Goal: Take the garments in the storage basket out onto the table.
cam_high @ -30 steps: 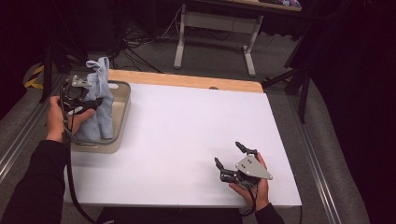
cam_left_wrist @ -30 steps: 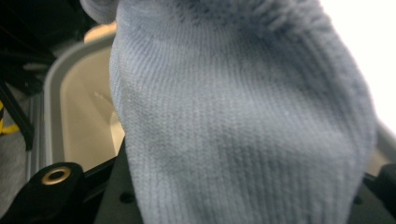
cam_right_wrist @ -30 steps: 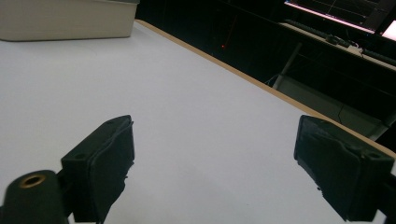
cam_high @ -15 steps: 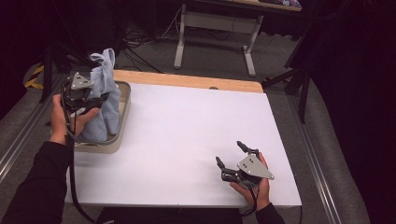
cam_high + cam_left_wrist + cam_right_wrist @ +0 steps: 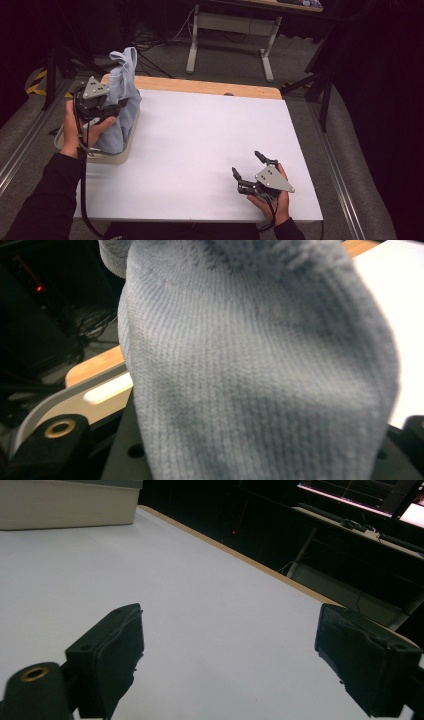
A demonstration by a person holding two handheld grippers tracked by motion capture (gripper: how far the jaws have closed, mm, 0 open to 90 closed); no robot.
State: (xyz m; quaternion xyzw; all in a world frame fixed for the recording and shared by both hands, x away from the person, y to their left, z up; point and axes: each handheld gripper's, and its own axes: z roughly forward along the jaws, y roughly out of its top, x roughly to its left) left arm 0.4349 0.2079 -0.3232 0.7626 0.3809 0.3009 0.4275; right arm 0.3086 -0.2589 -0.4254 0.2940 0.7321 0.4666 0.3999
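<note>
Tray (image 5: 124,152) set at desk (image 5: 200,140) left edge. Cloth (image 5: 122,95) raised above tray, lower end in tray. Left gripper (image 5: 117,107) placed against cloth. Right gripper (image 5: 247,172) placed well right of tray, near desk front edge.

Overhead light is falling evenly on my white rectangular tabletop (image 5: 200,145), which is reading bright without glare; the surrounding floor and room are staying dim to black. My hands are casting only soft, short shadows. In the left gripper view the pale blue knitted cloth (image 5: 260,370) is sitting very close, going soft at its upper edge. In the right gripper view the background is blurring slightly.
</note>
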